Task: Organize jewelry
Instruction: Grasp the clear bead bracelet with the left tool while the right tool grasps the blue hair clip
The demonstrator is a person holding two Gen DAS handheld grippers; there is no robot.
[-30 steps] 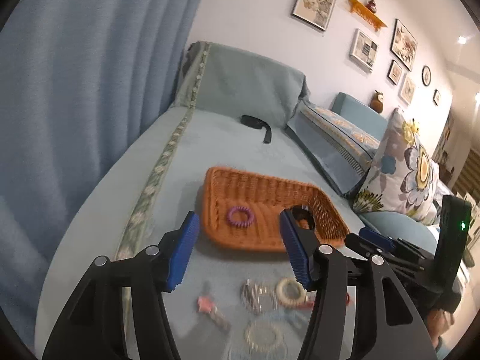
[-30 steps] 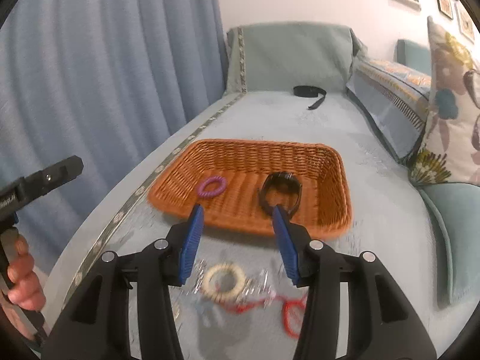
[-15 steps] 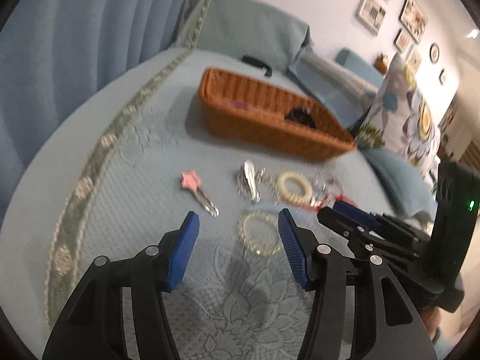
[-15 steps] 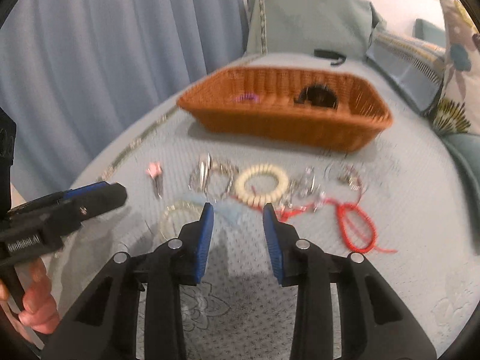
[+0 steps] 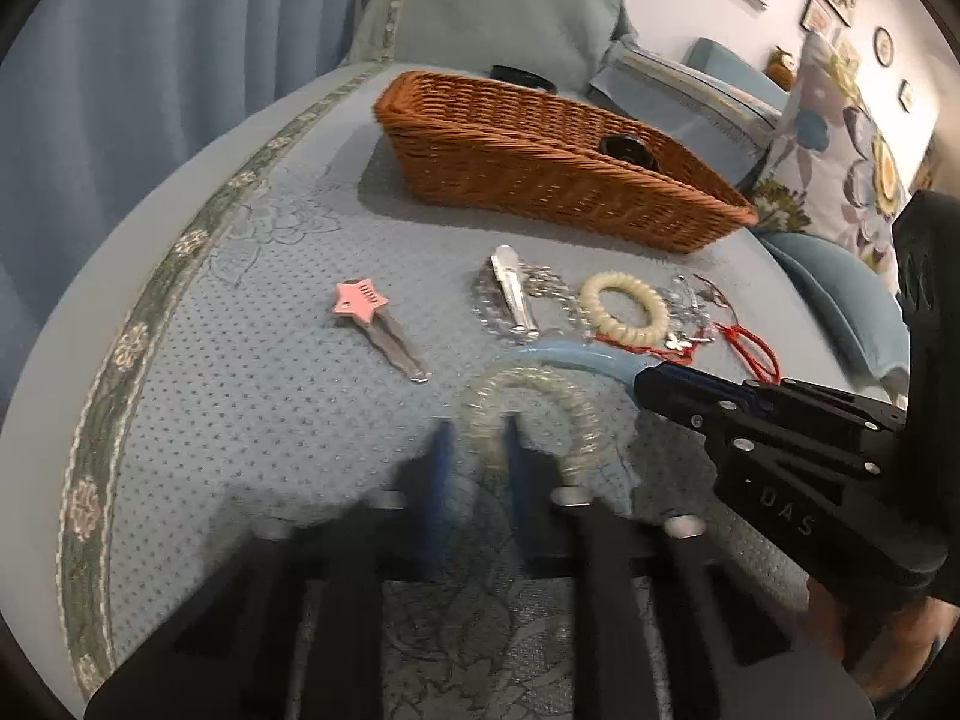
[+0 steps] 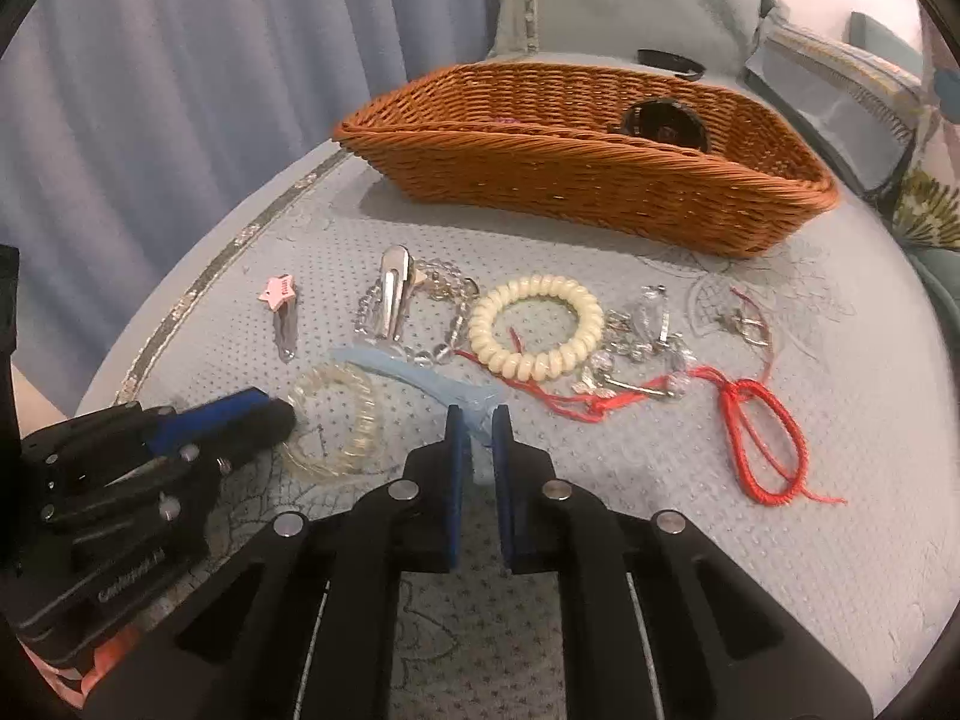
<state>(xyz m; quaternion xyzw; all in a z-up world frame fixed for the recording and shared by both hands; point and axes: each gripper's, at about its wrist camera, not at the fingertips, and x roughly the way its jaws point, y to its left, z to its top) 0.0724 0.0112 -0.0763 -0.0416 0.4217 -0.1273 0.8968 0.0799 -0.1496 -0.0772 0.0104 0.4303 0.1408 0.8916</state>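
Observation:
On the blue quilted bedspread, my left gripper [image 5: 480,429] is blurred and its jaws are closing; the pads pinch the near rim of a clear spiral hair band [image 5: 540,384]. Its tip shows against that band [image 6: 360,402] in the right wrist view too. My right gripper [image 6: 478,420] has its jaws closing as well, and its pads squeeze the near end of a light blue hair clip [image 6: 414,375]. Behind both lie a cream spiral band [image 6: 492,330], a silver clip [image 6: 393,294], a pink star clip [image 6: 277,291], silver chains and a red cord [image 6: 774,438].
A brown wicker basket [image 6: 570,180] stands beyond the jewelry with a black band [image 6: 660,117] inside. A blue curtain hangs at the left. Pillows [image 5: 840,138] and a floral cushion line the right side. A black strap lies farther back on the bed.
Both grippers dropped toward the bedspread and tilted down. Both went from open to closed, the left onto the clear spiral band, the right onto the light blue clip.

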